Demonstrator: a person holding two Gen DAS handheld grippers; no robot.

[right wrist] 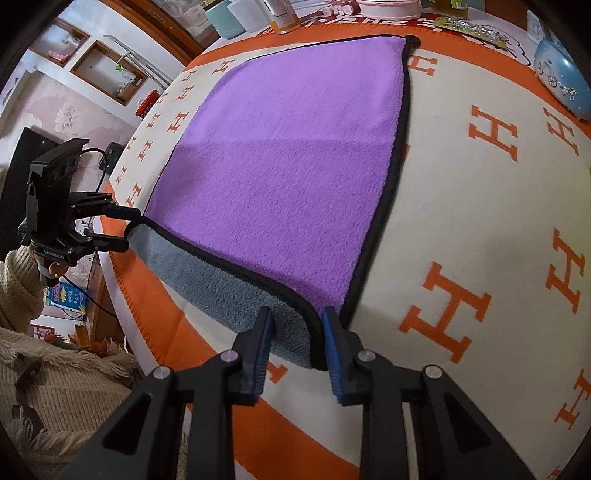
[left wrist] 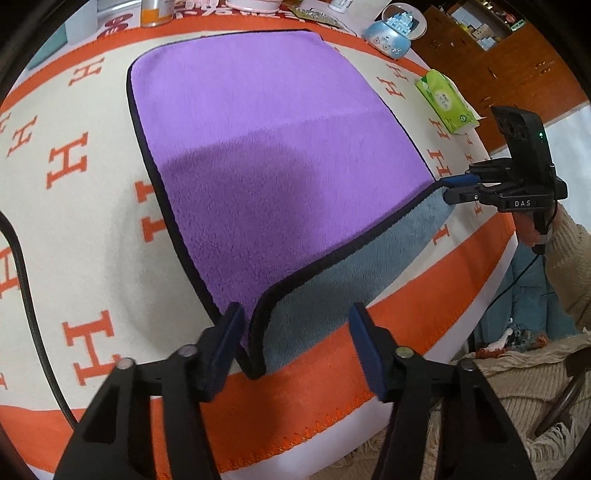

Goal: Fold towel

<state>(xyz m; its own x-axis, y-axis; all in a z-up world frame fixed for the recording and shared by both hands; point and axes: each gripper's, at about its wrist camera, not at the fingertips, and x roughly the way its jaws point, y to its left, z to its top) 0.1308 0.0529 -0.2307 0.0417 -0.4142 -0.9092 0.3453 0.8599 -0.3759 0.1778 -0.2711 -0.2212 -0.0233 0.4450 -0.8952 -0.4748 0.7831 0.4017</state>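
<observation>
**Both Grippers at the Near Corners of the Towel**

Left wrist view: the left gripper (left wrist: pixel 297 332) has its fingers spread wide. The near left corner of the towel (left wrist: pixel 258 155) hangs between them, closer to the left finger; contact cannot be confirmed. The near hem is lifted and curled, exposing the grey underside. The purple upper face lies flat on the orange-and-cream tablecloth (left wrist: pixel 74 229). Only this view shows the right gripper (left wrist: pixel 448 188) from the side: its fingers stand narrow about the near right corner, but a firm pinch cannot be confirmed. A green tissue pack (left wrist: pixel 445 101) lies beyond it, and a blue snow globe (left wrist: pixel 393 31) stands at the far edge.

Right wrist view: the right gripper (right wrist: pixel 297 332) straddles the black-bound corner with a moderate gap, each pad just beside the fabric. Only this view shows the left gripper (right wrist: pixel 129 229) from outside, fingers apart at the opposite corner. Bottles and cups stand beyond the towel (right wrist: pixel 295 166).
</observation>
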